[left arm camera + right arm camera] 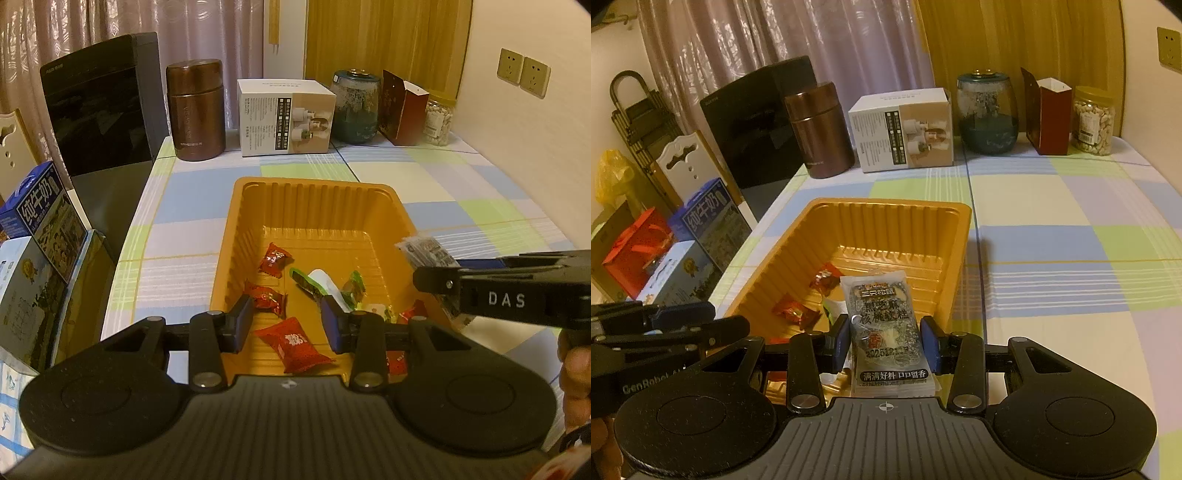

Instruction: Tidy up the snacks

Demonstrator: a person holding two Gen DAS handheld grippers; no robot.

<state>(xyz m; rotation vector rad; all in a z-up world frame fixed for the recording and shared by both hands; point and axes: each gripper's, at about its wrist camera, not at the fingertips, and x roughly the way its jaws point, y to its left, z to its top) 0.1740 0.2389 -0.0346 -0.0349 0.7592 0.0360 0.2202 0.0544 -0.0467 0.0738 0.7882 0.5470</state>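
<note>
Right claw [884, 341] is carrying a grey-and-white snack packet [884, 325], pads pressed to its two sides, and it hangs over the near right part of the orange tray [886, 206]. From the left wrist view the same packet [424, 251] pokes out past the tray's right wall, so it is above the rim rather than down inside. Not dropped yet.

Left claw [286, 325] hovers low over the tray's near end, jaws parted to a middling gap with nothing between them; a red candy [295, 345] lies on the tray floor right under that gap, not gripped.

Score so far: the tray already holds a fair haul. Two more red candies [274, 258] sit toward its left side, a green-and-white wrapper [314, 284] in the middle, another green one [354, 288] beside it, and more red bits at the near right corner.

What's left? By my read, very little. The checked surface [1052, 221] around the tray shows no loose snacks in either view, though its near edge is hidden behind the tools. The packet in the right claw looks like the last piece to go in; release it over the tray and the sorting seems about finished.
</note>
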